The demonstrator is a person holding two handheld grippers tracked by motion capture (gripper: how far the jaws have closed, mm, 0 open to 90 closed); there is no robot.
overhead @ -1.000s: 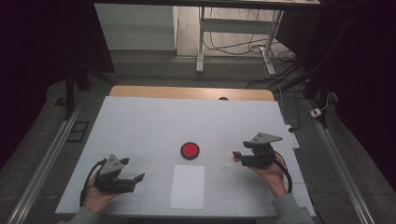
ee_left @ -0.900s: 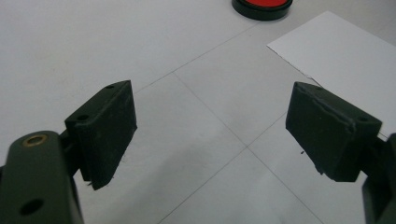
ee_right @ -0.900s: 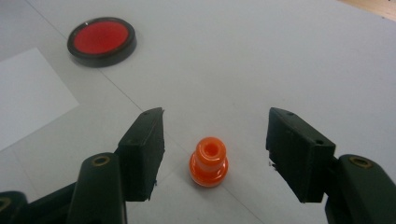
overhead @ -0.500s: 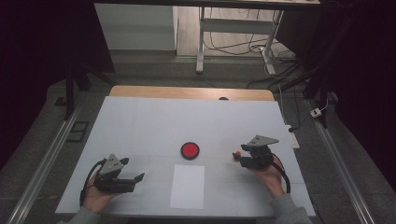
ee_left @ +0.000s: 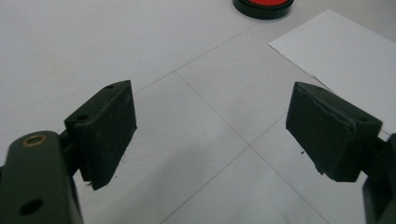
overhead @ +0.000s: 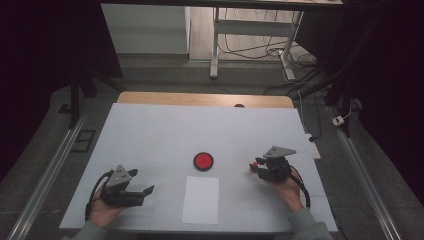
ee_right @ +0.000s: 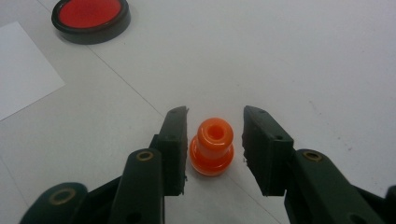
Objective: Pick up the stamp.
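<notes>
The right gripper (ee_right: 214,142) has just been closing its jaws around the orange stamp (ee_right: 212,147) near the table's (overhead: 150,130) right edge, pads not yet pressing (a gap shows); an off-centre squeeze could topple it. The left gripper (ee_left: 210,133) stands spread, empty.

Between the black jaws of our right claw (ee_right: 215,142) stands a glossy orange peg (ee_right: 212,148). Beyond it and to its left lies a disc (ee_right: 91,18), red with a black rim, and beside that a plain white sheet (ee_right: 21,70). Our left claw (ee_left: 210,135) is black too, over a pale grey bench (ee_left: 93,42) crossed by thin darker lines.
</notes>
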